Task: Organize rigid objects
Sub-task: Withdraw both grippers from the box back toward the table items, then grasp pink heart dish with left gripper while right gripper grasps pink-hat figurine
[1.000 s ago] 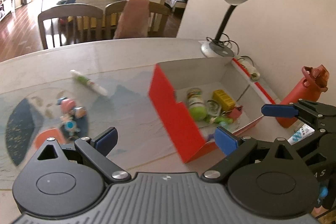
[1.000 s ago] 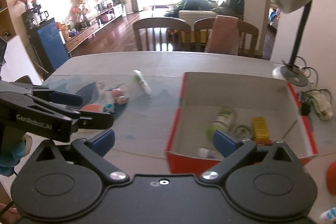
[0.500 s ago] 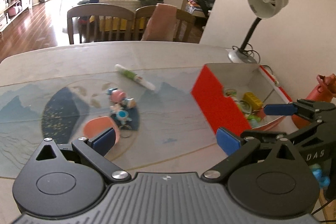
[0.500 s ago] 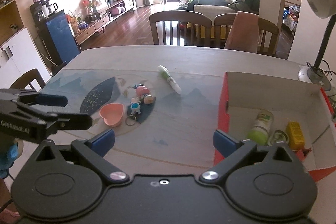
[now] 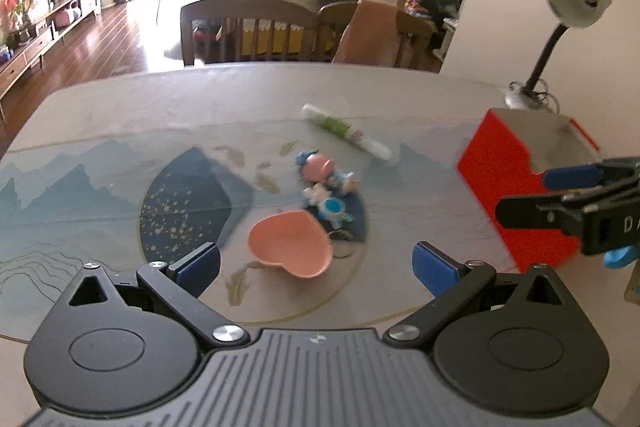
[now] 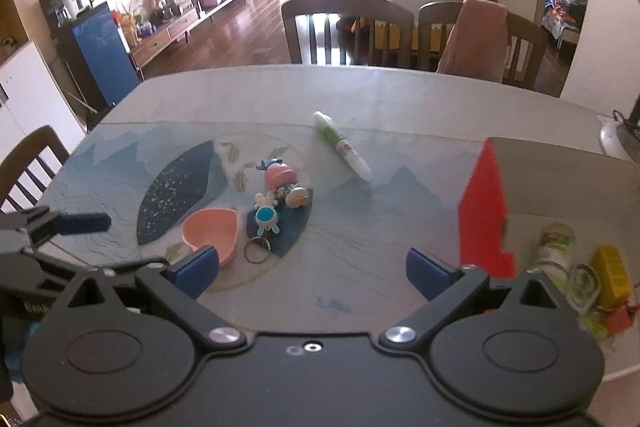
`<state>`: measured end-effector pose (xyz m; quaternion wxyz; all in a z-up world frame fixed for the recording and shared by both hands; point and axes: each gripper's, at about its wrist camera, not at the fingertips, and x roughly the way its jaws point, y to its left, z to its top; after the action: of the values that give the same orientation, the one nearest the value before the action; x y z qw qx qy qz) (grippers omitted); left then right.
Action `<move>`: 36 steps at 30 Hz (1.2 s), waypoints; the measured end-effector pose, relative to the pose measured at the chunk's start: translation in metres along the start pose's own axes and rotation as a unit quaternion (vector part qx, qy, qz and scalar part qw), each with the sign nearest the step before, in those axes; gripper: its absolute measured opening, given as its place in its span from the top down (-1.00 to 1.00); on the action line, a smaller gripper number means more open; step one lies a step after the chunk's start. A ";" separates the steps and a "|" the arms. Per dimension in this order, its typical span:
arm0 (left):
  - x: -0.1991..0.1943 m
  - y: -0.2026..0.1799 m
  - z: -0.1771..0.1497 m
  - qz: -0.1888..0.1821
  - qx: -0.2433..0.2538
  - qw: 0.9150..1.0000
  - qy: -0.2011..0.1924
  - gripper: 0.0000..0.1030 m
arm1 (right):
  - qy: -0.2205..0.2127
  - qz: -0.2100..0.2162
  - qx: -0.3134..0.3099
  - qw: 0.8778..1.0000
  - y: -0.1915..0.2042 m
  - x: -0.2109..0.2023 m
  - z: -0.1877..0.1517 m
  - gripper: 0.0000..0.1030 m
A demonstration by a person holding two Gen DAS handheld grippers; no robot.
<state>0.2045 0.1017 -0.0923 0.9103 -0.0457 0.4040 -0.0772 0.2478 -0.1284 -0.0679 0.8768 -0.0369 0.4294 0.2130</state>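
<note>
A pink heart-shaped dish point(image 5: 290, 245) point(image 6: 212, 231) lies on the patterned table mat, just ahead of my left gripper point(image 5: 316, 267), which is open and empty. Beside the dish sit a pink-hatted figurine point(image 5: 320, 171) point(image 6: 282, 181), a blue keychain toy point(image 5: 332, 209) point(image 6: 266, 217) and its metal ring point(image 6: 257, 249). A white and green tube point(image 5: 346, 137) point(image 6: 342, 147) lies farther back. The red box point(image 5: 516, 195) point(image 6: 482, 215) stands at the right, holding a bottle point(image 6: 554, 247) and a yellow block point(image 6: 610, 275). My right gripper point(image 6: 312, 273) is open and empty over the mat.
A desk lamp point(image 5: 568, 11) stands at the back right by the wall. Wooden chairs point(image 6: 348, 27) line the far table edge, one draped with a pink cloth point(image 6: 472, 35). Another chair point(image 6: 30, 163) is at the left. The other gripper shows at each view's edge.
Both grippers have swung left, away from the red box and toward the toys on the mat. The heart dish now lies close ahead of the left gripper. Both stay open.
</note>
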 end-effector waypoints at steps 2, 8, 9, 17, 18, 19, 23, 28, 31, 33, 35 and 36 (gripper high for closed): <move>0.013 0.007 -0.002 -0.007 -0.008 1.000 0.011 -0.99 | 0.005 -0.003 -0.005 1.000 0.004 0.013 0.006 -0.94; 0.044 0.025 -0.011 -0.014 -0.044 0.999 0.023 -0.99 | 0.020 -0.002 -0.017 1.000 0.007 0.044 0.023 -0.91; 0.047 0.026 -0.011 -0.014 -0.045 0.999 0.023 -0.99 | 0.023 -0.002 -0.019 1.000 0.007 0.049 0.026 -0.89; 0.076 0.024 -0.013 -0.010 -0.022 0.999 0.026 -0.99 | 0.041 0.000 -0.042 0.998 0.014 0.094 0.046 -0.76; 0.079 0.023 -0.013 -0.008 -0.017 0.999 0.026 -0.99 | 0.043 0.001 -0.045 0.998 0.016 0.100 0.049 -0.74; 0.081 0.022 -0.014 -0.007 -0.014 1.000 0.025 -0.99 | 0.046 0.002 -0.047 0.998 0.016 0.105 0.052 -0.71; 0.089 0.021 -0.014 0.004 -0.009 1.000 0.019 -0.99 | 0.054 0.000 -0.053 0.997 0.020 0.130 0.060 -0.66; 0.098 0.024 -0.016 0.017 -0.011 1.000 0.014 -0.99 | 0.068 -0.004 -0.054 0.996 0.020 0.156 0.062 -0.53; 0.102 0.024 -0.018 0.021 -0.010 1.000 0.015 -0.99 | 0.077 -0.002 -0.061 0.995 0.021 0.166 0.060 -0.45; 0.104 0.023 -0.019 0.024 -0.007 1.000 0.014 -0.99 | 0.082 0.000 -0.060 0.995 0.022 0.172 0.060 -0.40; 0.105 0.021 -0.020 0.028 0.002 1.000 0.011 -0.99 | 0.085 0.002 -0.057 0.995 0.022 0.176 0.060 -0.35; 0.105 0.020 -0.021 0.029 0.006 1.000 0.010 -0.98 | 0.085 0.003 -0.056 0.995 0.022 0.178 0.061 -0.28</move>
<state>0.2609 0.1019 -0.1859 0.9085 -0.0278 0.4134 -0.0540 0.3797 -0.0328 -0.1637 0.8328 -0.1029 0.4900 0.2359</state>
